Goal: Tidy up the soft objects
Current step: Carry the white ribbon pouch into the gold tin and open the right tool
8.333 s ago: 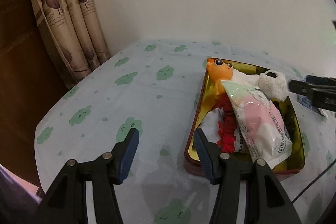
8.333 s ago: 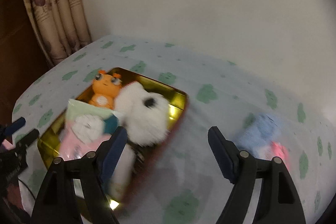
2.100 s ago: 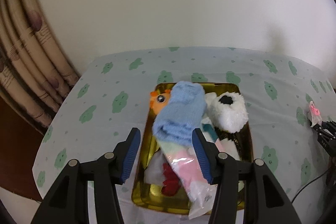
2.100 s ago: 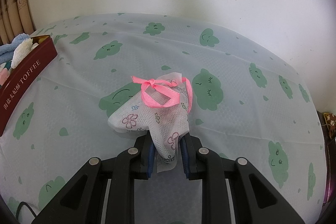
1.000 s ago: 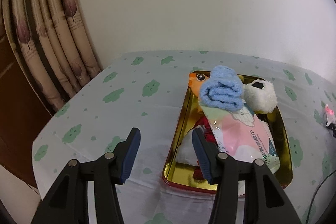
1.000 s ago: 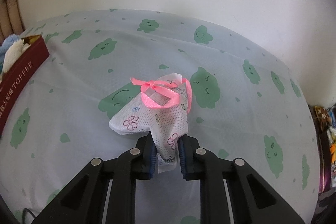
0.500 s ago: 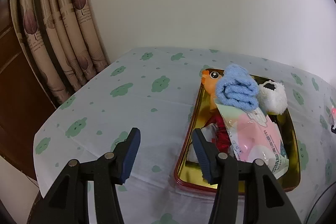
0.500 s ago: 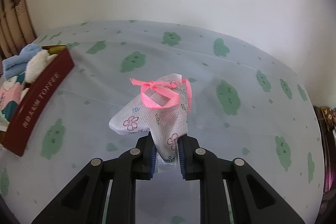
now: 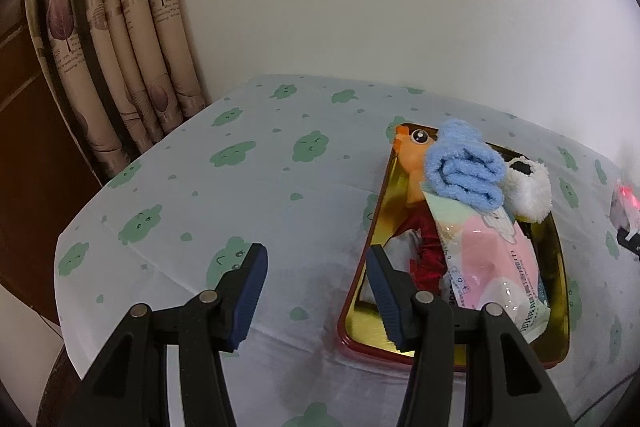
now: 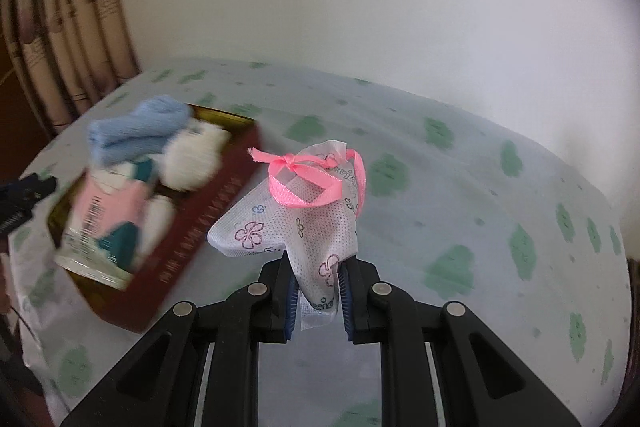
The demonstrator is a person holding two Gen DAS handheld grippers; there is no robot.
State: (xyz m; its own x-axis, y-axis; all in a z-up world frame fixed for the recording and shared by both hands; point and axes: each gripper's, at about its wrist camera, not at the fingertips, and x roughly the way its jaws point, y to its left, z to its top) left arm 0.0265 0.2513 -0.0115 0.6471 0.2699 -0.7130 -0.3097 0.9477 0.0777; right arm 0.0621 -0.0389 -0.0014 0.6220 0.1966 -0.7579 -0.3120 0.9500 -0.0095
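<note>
Red tin (image 9: 452, 361), blurred in right view, holds blue towel (image 9: 464, 171), mostly hidden orange toy (image 9: 412, 155); my right claw (image 10: 318, 301) clenches pouch (image 10: 304, 223), left claw (image 9: 316, 291) released.

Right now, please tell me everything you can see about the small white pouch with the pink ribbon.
The pouch looks like thin, dotted non-woven white fabric printed with small purple flowers. A pink satin ribbon is tied in a bow around its gathered neck. The right gripper is shut on its lower corner and holds it above the tablecloth, touching nothing else.
</note>
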